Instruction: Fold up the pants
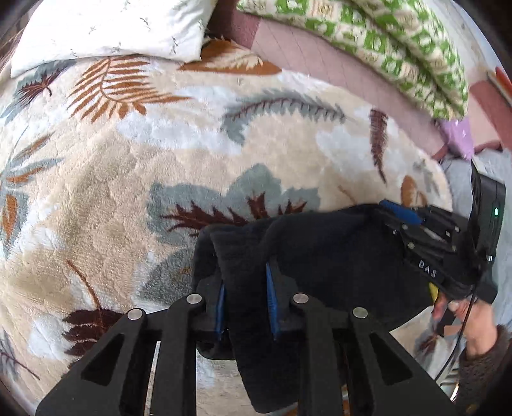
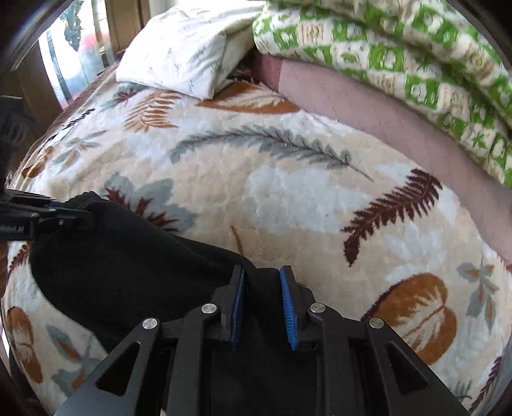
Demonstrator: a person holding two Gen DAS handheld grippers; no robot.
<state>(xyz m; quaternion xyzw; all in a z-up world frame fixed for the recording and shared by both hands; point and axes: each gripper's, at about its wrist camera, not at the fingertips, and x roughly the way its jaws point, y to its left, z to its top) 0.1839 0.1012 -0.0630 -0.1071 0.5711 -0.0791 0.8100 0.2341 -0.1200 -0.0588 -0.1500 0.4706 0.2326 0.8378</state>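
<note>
The black pants (image 1: 326,256) hang stretched between my two grippers above the leaf-patterned blanket (image 1: 134,179). My left gripper (image 1: 244,281) is shut on a bunched edge of the pants, cloth filling the gap between its blue pads. My right gripper (image 2: 262,284) is shut on the other end of the pants (image 2: 128,272), black cloth between its blue pads. The right gripper also shows in the left wrist view (image 1: 400,214), held by a hand. The left gripper also shows in the right wrist view (image 2: 64,214), pinching the far corner of the pants.
A white pillow (image 1: 105,28) lies at the far left of the bed. A green and cream quilt (image 1: 384,38) is heaped at the far right on a pink sheet (image 1: 336,70). A window (image 2: 76,48) stands behind the pillow.
</note>
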